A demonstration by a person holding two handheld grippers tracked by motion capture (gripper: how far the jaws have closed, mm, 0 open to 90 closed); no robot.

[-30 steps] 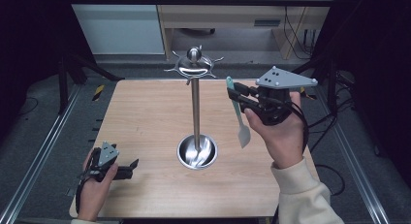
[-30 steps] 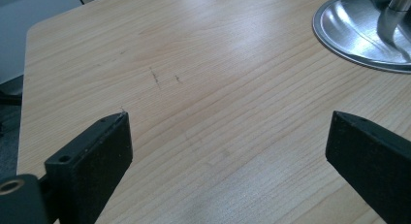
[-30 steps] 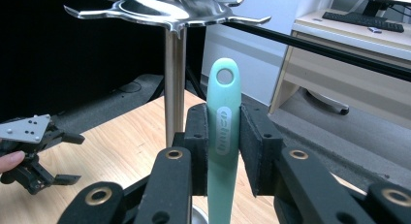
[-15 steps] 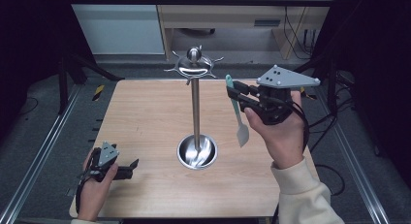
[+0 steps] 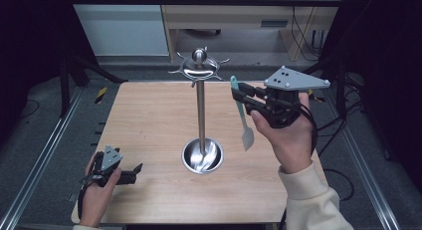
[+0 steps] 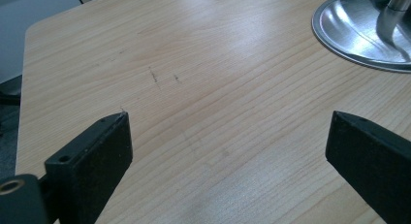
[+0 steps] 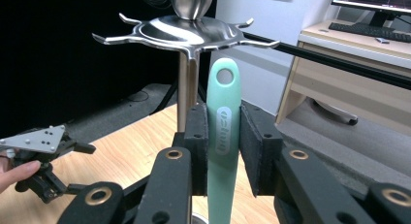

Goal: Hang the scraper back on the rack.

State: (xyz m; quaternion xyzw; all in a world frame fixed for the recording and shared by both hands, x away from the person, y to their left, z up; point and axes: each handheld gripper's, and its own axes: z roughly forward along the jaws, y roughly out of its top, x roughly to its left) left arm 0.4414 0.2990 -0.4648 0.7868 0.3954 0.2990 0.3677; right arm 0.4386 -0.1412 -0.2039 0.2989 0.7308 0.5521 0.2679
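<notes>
I am holding my right gripper (image 5: 238,97) raised beside the top of the steel utensil stand (image 5: 201,115), its jaws clamping the handle of a mint-green spatula (image 5: 242,118) that is hanging blade-down above the wooden table (image 5: 149,120). A raised logo on the handle is showing, too blurred to read. My left gripper (image 5: 135,169) is resting low at the table's near left corner, jaws standing wide apart on nothing.

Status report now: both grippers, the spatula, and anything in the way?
Right gripper shut on green spatula, held just under the rack's hooks. Left gripper open, low over table. Nothing between spatula and hooks.
</notes>
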